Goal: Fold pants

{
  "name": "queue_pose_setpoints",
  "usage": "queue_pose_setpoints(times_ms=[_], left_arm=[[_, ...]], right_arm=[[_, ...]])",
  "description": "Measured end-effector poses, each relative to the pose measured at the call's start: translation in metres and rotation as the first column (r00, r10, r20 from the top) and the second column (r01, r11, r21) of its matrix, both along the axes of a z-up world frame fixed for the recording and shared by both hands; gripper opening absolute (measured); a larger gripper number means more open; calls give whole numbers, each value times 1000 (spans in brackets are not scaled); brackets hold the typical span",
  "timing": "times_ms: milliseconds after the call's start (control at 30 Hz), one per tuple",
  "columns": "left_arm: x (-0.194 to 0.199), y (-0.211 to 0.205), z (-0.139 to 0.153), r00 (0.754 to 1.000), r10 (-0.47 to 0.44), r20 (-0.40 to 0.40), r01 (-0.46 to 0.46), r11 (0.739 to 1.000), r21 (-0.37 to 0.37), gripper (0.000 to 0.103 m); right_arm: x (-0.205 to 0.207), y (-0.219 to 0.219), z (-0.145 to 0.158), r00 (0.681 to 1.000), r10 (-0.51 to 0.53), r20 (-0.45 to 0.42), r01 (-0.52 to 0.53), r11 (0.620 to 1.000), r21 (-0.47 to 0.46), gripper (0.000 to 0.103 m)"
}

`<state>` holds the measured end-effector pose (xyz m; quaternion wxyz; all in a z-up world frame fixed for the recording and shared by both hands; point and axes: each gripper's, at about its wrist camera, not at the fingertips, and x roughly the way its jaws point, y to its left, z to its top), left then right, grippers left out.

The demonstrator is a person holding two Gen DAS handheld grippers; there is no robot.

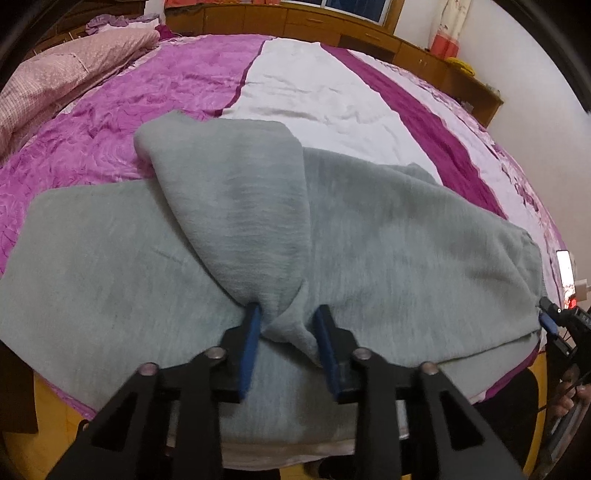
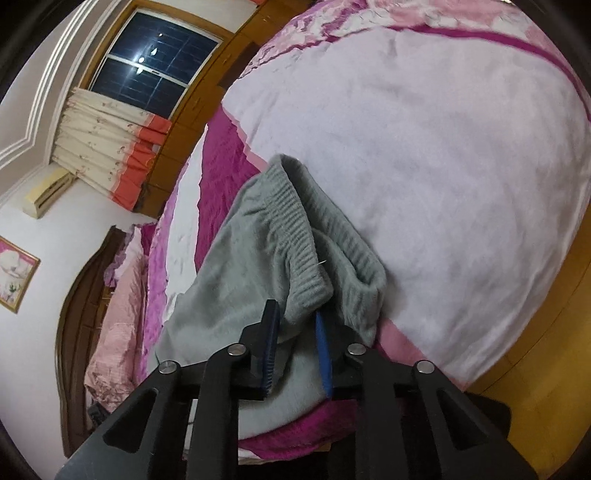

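Grey knit pants [image 1: 406,236] lie spread across the near side of the bed, with one leg folded over the middle. My left gripper [image 1: 286,317] is at the pants' near edge, its blue pads either side of a pinched fold of grey cloth. My right gripper [image 2: 295,314] is at the ribbed waistband [image 2: 295,221], with a corner of the band between its blue pads. The right gripper also shows in the left wrist view [image 1: 548,319] at the far right edge of the pants.
The bed has a purple, white and magenta cover [image 1: 317,88]. A pink quilt [image 1: 62,74] is piled at the far left. Wooden cabinets [image 1: 295,22] line the far wall. A phone [image 1: 565,269] lies at the right. The wooden floor [image 2: 546,354] is beside the bed.
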<state>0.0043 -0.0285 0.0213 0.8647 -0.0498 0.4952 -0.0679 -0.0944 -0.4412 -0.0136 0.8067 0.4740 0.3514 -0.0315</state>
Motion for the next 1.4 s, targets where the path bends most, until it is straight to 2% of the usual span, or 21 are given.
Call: queue_pose_setpoints(times_ms=[67,167,367,500,633,800,900,1067,1233,1400], left_arm=[[-1,6,5,1000,24,2,-24,999,-32,14],[-7,11,20,999,30,34,-28,998,-62,10],[-25,13,62,994,14,111,-7,998,-62,10],[-36,10,68,993,-9,116,14,999,-42,10],[-39,8,48,998,-16,61,18,999,-28,10],[-33,9,12,999,1,-46,-2,1000,-27,12],[-35,9,6,999,-2,-45,2,1000,-17,14],[-37,6,6,999,-26,-33,27,999,20,17],[-42,7,18,999,-29,-24,30,998,53,23],[-50,15,41,1000,0,5,-1,998,56,26]], right_arm=[[0,-4,10,1000,-5,22,5,1000,10,6],[1,-9,32,997,8,72,-7,1000,-24,4],[1,-11,69,990,74,123,-63,994,-91,3],[-9,-11,76,988,84,127,-67,989,-134,3],[-21,-8,67,990,94,102,-76,983,-170,2],[-21,-6,38,996,84,2,-82,973,-214,2],[-19,-4,19,995,79,-57,-91,964,-250,2],[-16,-1,-1,993,90,-80,-110,950,-291,1],[-18,5,5,987,113,-118,-147,928,-341,1],[-26,11,17,979,112,-169,-172,902,-396,12]])
